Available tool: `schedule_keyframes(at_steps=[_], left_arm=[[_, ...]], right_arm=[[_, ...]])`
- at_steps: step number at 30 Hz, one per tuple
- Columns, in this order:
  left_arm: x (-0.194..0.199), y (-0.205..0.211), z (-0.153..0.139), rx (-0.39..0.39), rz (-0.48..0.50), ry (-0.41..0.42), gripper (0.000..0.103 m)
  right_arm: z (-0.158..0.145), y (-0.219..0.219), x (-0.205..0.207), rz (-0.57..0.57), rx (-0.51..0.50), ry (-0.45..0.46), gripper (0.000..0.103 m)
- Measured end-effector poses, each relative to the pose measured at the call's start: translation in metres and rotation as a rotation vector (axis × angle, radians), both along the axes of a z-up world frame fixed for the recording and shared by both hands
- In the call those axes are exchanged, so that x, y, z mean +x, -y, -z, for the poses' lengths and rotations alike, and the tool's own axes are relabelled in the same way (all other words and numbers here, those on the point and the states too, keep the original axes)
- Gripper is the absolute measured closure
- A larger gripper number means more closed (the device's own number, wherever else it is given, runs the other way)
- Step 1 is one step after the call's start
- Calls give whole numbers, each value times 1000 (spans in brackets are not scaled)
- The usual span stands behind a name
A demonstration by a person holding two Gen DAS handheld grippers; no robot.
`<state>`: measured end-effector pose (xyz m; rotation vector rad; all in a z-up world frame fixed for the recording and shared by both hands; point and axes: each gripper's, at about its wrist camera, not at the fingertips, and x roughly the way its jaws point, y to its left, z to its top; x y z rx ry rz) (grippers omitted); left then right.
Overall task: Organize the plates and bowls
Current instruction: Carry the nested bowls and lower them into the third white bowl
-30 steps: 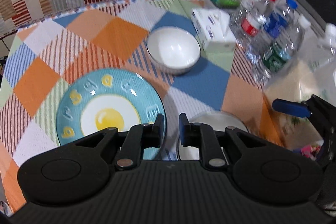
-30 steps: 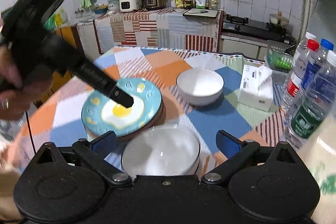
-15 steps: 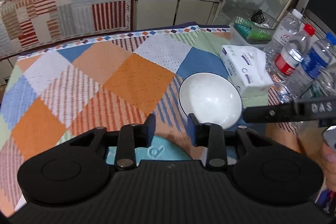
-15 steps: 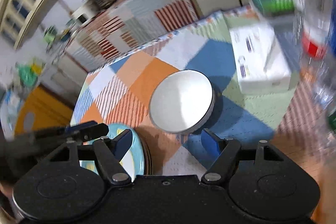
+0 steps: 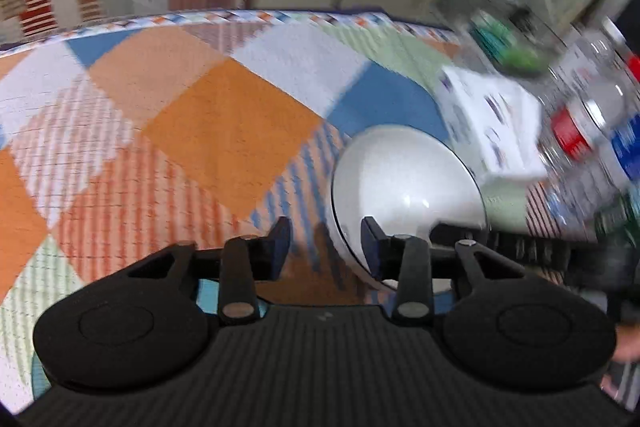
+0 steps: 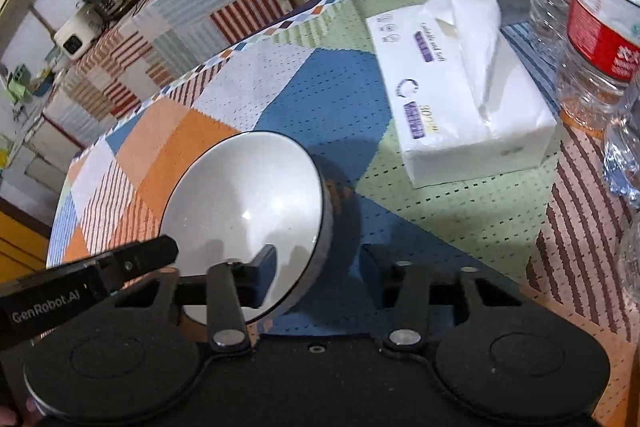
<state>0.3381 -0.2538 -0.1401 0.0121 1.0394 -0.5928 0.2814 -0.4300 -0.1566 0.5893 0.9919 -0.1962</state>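
Checkered tablecloth [image 6: 340, 115], white bowl [image 6: 244, 211] beside the tissue pack [image 6: 464, 99].
My right gripper [image 6: 320, 275] straddles its rim, jaws closing — my left gripper [image 5: 325, 247] is narrowly parted, rim between, no grip.

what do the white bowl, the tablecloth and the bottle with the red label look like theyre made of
Bowl: probably glazed ceramic; glossy white with a bright glint and a thin dark rim.
Tablecloth: looks like soft plastic or vinyl rather than woven; printed checks with a regular grid of tiny holes.
Bottle: clear thin plastic; see-through ribbed wall, glossy red label.
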Motion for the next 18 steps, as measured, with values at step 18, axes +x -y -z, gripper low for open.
schedule_keyframes(at_steps=[18], left_arm=[[-37, -8, -44, -8, 46, -11, 88]], right_arm=[[-28, -1, -31, -11, 24, 49, 93]])
